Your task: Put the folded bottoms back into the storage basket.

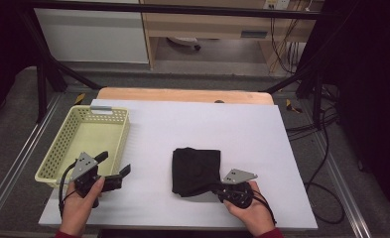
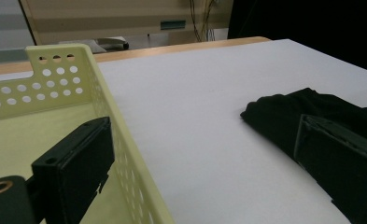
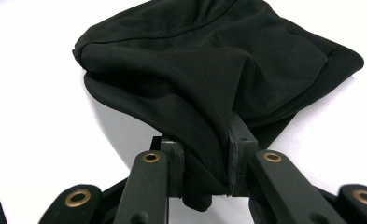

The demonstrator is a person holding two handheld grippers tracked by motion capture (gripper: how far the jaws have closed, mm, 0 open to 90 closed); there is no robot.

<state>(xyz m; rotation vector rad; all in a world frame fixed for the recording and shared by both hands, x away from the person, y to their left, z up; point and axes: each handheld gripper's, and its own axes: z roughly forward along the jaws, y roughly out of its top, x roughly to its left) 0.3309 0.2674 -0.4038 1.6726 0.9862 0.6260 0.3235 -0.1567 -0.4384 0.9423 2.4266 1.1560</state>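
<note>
So my right gripper [image 3: 204, 175] has its jaws clamped tight on a bunched fold of the folded black fabric cloth [image 3: 209, 79], pinching its near corner while the rest lies on the white table sheet [image 1: 202, 129], right of center. My left gripper [image 1: 114, 168] has its jaws spread wide with nothing between them, one over the pale yellow perforated plastic basket [image 1: 114, 141]. My worry: I've only got a small pinch, so the folds could spill open when I lift. The right gripper view shows that bite up close; the high view shows how far the basket is.
</note>
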